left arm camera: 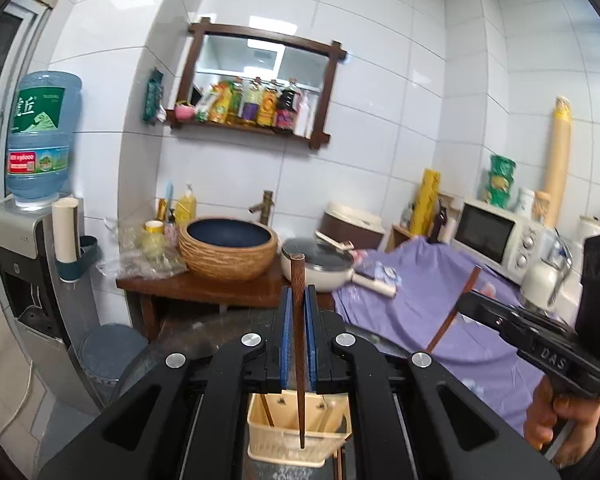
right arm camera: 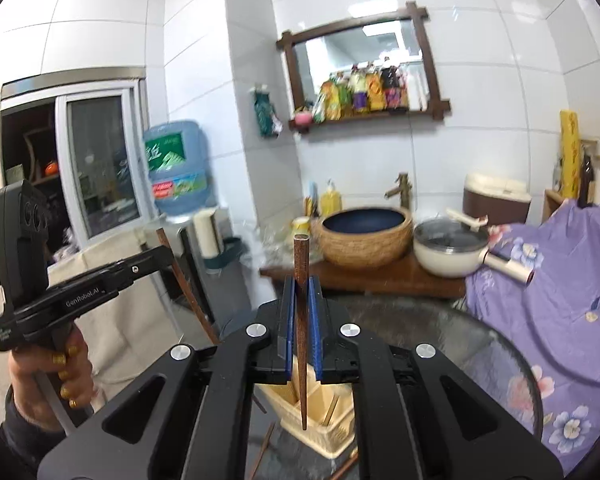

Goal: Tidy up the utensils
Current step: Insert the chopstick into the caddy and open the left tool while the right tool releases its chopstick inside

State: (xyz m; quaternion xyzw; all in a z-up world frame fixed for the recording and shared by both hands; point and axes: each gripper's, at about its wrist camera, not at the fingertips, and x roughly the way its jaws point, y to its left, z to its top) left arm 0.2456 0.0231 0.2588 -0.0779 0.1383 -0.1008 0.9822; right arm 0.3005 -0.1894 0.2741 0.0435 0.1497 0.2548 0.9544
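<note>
Now each gripper is clamped on one dark wooden chopstick. The left gripper (left arm camera: 299, 308) pinches the left chopstick (left arm camera: 299, 344) between its blue pads (left arm camera: 286, 340); the stick's long axis runs upright, its thick square end up above the fingers and its thin tip pointing down over the cream utensil basket (left arm camera: 288, 436). The right gripper (right arm camera: 302, 308) pinches the right chopstick (right arm camera: 301, 336) the same way, near vertical, blunt end up, tip down above that basket (right arm camera: 320, 424). Seen from the left wrist view, the right chopstick (left arm camera: 458, 308) leans a little off upright, with the right hand (left arm camera: 556, 420) on the grip low at the right.

The basket stands on a round glass surface (right arm camera: 480, 344), and both tips hang clear above its compartments, one of which holds another stick (left arm camera: 267, 410). More brown sticks lie on the glass just beside the basket's near corner. To the right a purple flowered cloth (right arm camera: 560, 280) crowds the surface's edge; far behind, a wooden counter (left arm camera: 204, 286) carries a woven basin (left arm camera: 228, 248) and a white pan (left arm camera: 324, 268), well apart from the grippers.
</note>
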